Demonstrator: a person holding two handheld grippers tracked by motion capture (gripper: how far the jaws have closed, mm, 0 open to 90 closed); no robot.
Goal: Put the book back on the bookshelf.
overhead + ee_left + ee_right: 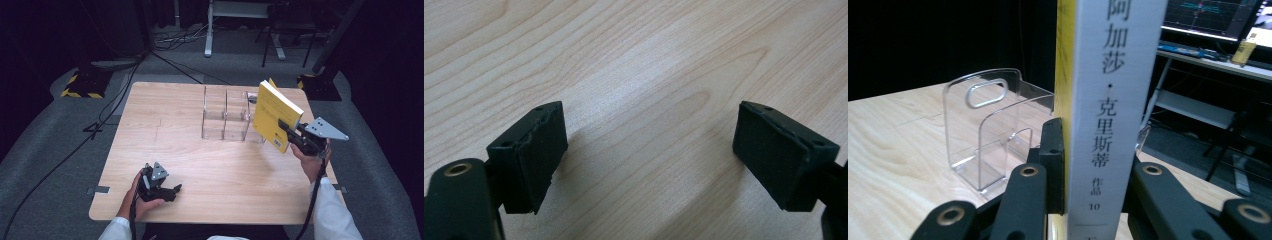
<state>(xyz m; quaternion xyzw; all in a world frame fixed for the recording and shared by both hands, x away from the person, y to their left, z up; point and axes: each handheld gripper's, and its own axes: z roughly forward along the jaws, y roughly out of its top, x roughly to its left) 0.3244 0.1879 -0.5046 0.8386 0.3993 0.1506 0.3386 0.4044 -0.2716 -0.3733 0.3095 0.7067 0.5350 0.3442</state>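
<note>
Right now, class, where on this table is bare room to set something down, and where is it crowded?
Free: the wide left part of the table, left of the clear rack, and the near middle between the left claw and right claw. Crowded: the far right, where the rack and the held book stand.

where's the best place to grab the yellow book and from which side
By its lower spine edge, from the person's side, as the right tool holds it now: the yellow book is flat and thin, so pads on the two covers across the white spine keep it upright for the clear rack.
</note>
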